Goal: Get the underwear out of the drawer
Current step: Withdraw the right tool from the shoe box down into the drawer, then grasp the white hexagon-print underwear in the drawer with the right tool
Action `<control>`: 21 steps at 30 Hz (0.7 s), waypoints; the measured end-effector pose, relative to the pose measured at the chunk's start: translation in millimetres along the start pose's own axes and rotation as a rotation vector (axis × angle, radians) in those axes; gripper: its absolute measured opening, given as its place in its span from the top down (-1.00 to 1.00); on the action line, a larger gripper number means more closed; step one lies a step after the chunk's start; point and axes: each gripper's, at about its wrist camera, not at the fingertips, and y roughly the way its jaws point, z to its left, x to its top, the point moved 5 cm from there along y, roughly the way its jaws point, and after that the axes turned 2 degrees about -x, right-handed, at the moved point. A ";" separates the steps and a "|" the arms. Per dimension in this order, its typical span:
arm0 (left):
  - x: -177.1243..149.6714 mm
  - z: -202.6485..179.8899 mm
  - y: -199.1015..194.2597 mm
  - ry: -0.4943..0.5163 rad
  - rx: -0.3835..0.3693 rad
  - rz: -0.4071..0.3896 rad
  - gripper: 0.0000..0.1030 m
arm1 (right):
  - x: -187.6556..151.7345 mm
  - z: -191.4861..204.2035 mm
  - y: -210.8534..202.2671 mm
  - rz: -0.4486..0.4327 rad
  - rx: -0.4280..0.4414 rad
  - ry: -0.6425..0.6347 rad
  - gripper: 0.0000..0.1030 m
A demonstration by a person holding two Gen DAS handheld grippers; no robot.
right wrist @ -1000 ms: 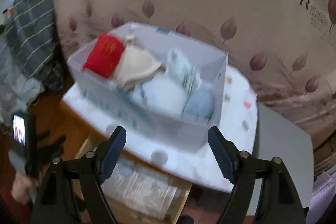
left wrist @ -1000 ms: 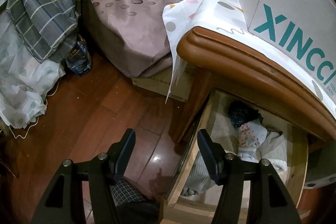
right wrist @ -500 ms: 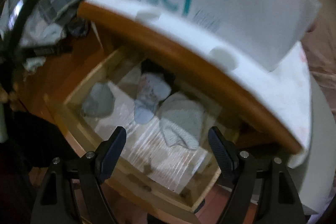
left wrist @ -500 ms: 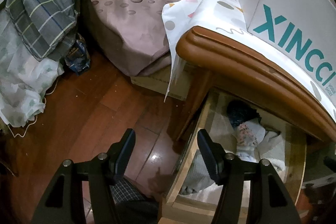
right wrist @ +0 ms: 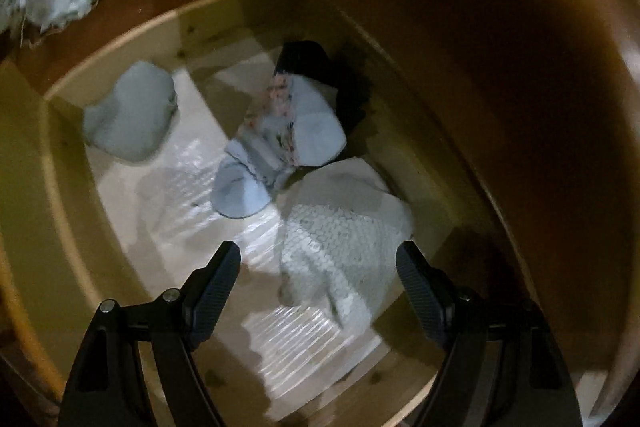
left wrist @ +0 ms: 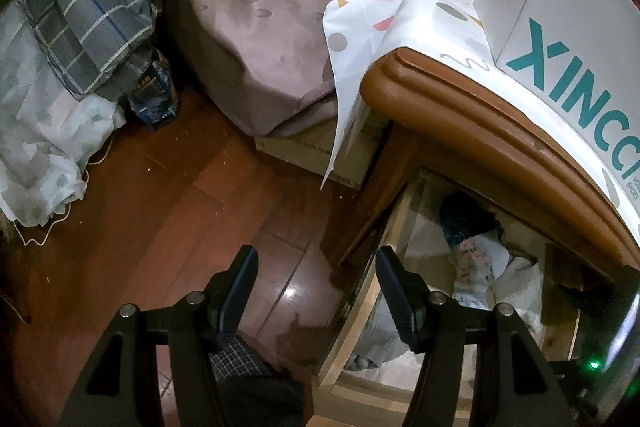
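Note:
The wooden drawer (right wrist: 52, 131) stands pulled out under the brown table top (right wrist: 520, 67). Inside lie a white textured garment (right wrist: 340, 239), a pale blue and floral piece (right wrist: 288, 131), a grey folded piece (right wrist: 128, 115) and a dark piece (right wrist: 308, 59). My right gripper (right wrist: 318, 267) is open and empty, low inside the drawer, its fingers straddling the white garment's near end. My left gripper (left wrist: 316, 267) is open and empty, above the floor beside the drawer's left wall (left wrist: 360, 327). The drawer clothes also show in the left wrist view (left wrist: 476, 263).
A white XINCC box (left wrist: 560, 39) sits on a dotted cloth (left wrist: 380, 15) on the table top. A bed with mauve cover (left wrist: 272, 39) stands behind. Plaid fabric (left wrist: 88, 7) and pale cloth (left wrist: 36, 147) are heaped on the left over the wooden floor (left wrist: 160, 227).
My right gripper has dropped from above the box on the table down into the open drawer, close over the white garment. The left gripper has barely moved.

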 end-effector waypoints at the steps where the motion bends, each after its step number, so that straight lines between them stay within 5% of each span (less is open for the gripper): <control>1: 0.3 -0.1 0.6 0.002 -0.001 0.002 -0.22 | 0.4 0.8 5.0 0.001 -0.001 -0.012 -0.49; 8: -2.3 -3.9 4.0 0.023 0.002 0.014 -0.22 | 2.3 8.9 39.4 -0.005 -0.081 -0.111 -0.57; 15: -5.1 -9.9 6.1 0.057 0.001 0.021 -0.22 | -1.0 -8.3 62.8 -0.009 -0.074 -0.053 -0.60; 21: -5.7 -11.6 5.8 0.060 0.000 0.023 -0.22 | -7.2 -14.8 68.9 -0.043 -0.081 -0.051 -0.93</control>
